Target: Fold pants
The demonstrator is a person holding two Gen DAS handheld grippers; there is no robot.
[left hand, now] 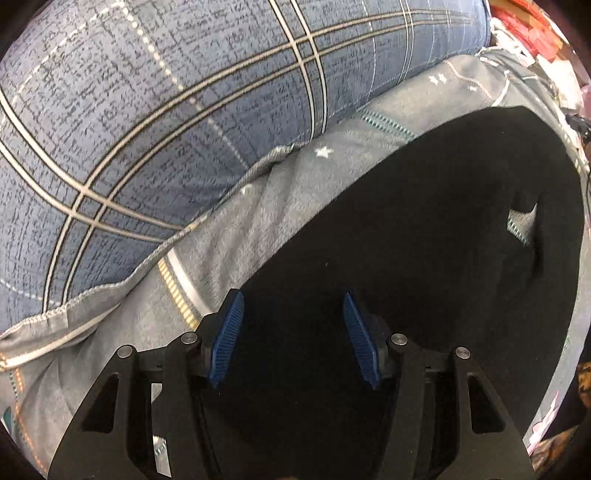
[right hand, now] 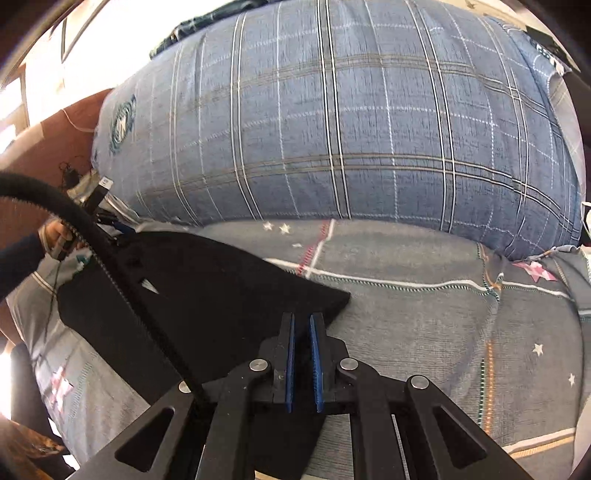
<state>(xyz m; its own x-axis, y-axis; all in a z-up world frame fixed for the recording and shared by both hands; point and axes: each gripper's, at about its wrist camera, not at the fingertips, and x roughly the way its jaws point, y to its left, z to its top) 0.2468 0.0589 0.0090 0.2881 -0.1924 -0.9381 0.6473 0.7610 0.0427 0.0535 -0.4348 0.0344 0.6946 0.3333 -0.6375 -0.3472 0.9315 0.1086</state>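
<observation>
The black pants [left hand: 424, 236] lie flat on a grey star-print bedsheet [left hand: 258, 221]. My left gripper [left hand: 293, 306] is open, its blue pads spread apart just above the near end of the pants, holding nothing. In the right wrist view the pants [right hand: 207, 288] stretch to the left, and my right gripper [right hand: 301, 321] is shut on the near edge of the black fabric close to its pointed corner. The other gripper [right hand: 110, 221] and the hand that holds it show at the far left of that view.
A large blue plaid duvet [right hand: 351, 129] bulges along the far side of the bedsheet [right hand: 443, 314]; it also fills the upper left of the left wrist view [left hand: 166, 110]. A black cable [right hand: 74, 214] arcs across the left. Clutter [left hand: 535, 33] sits at the top right.
</observation>
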